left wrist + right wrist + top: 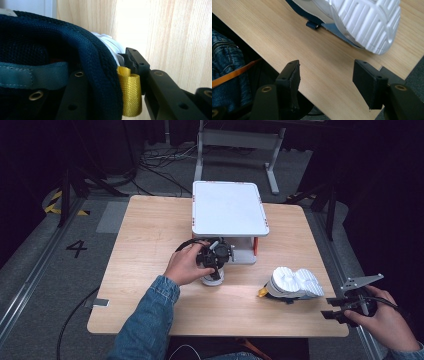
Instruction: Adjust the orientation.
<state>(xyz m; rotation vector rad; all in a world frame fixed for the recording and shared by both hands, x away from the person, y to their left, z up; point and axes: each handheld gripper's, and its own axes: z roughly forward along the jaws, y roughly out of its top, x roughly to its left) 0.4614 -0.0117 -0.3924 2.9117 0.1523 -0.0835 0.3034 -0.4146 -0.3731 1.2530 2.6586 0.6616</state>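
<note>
A navy mesh shoe point(37, 42) with a white sole and a yellow heel loop point(130, 92) sits between my left gripper's point(106, 65) jaws. One jaw is inside the collar and the other is outside at the heel, shut on it. In the high view that shoe point(212, 279) stands on the table below the left gripper point(216, 256), just in front of the white stand. A second shoe point(292, 284) lies on its side at the right, with its white ribbed sole point(367, 22) facing me. My right gripper point(334, 309) point(325, 75) hovers open at the table's right front corner, apart from that shoe.
A white two-level stand point(229, 209) with a flat top occupies the middle back of the wooden table point(145, 235). A denim sleeve point(150, 320) reaches in from the front. The table's front edge point(249, 47) runs just ahead of the right gripper's jaws.
</note>
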